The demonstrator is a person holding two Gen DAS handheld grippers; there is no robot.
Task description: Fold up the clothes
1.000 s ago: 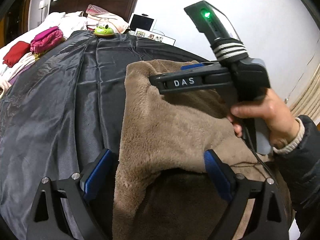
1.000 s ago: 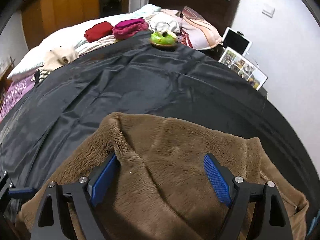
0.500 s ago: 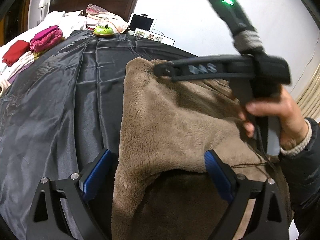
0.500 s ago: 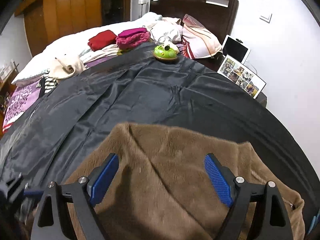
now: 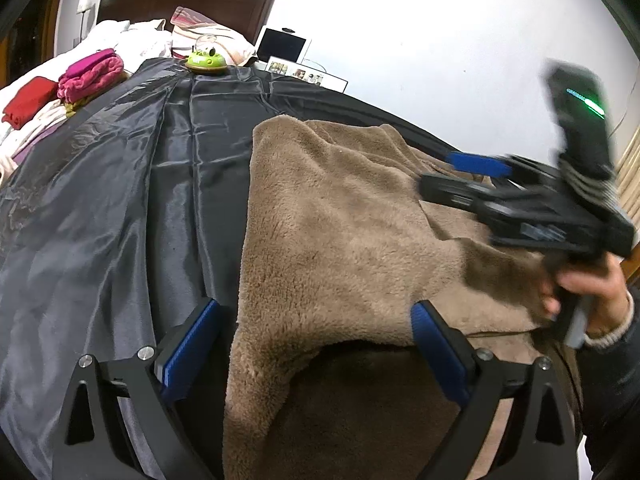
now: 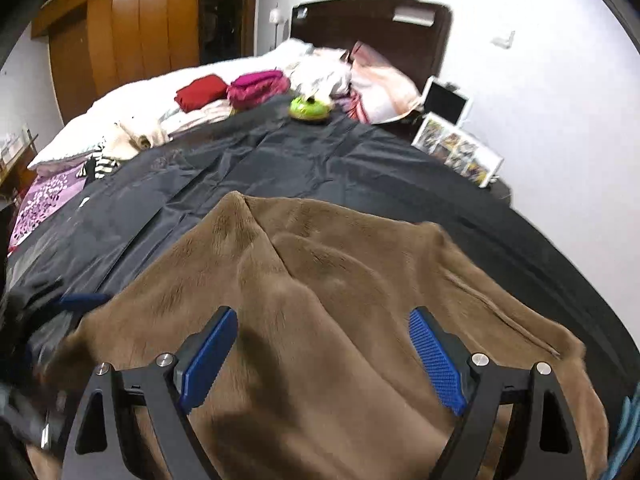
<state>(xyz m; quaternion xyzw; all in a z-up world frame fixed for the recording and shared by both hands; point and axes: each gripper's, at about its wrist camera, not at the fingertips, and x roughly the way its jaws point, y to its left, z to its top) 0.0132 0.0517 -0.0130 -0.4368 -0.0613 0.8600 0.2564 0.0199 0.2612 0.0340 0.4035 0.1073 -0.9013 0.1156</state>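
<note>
A brown fleece garment [image 5: 340, 232] lies partly folded on a black satin sheet [image 5: 120, 184] spread over the bed. My left gripper [image 5: 316, 344] is open just above the garment's near fold, nothing between its blue pads. In the left wrist view the right gripper [image 5: 460, 176] hovers, blurred, over the garment's right side, held by a hand [image 5: 588, 292]. In the right wrist view the right gripper [image 6: 320, 356] is open above the brown fleece garment [image 6: 360, 280], which has a diagonal fold ridge down its middle.
A green round toy [image 6: 309, 109] sits at the sheet's far end. Folded red [image 6: 202, 91] and magenta clothes [image 6: 258, 87] rest on the white bedding behind. Pillows [image 6: 380, 84], a headboard [image 6: 368, 28], a photo frame [image 6: 460, 148] and a white wall are beyond.
The right gripper has swung from over the garment's far middle to the right and lifted back. The left gripper has stayed put. The garment lies the same.
</note>
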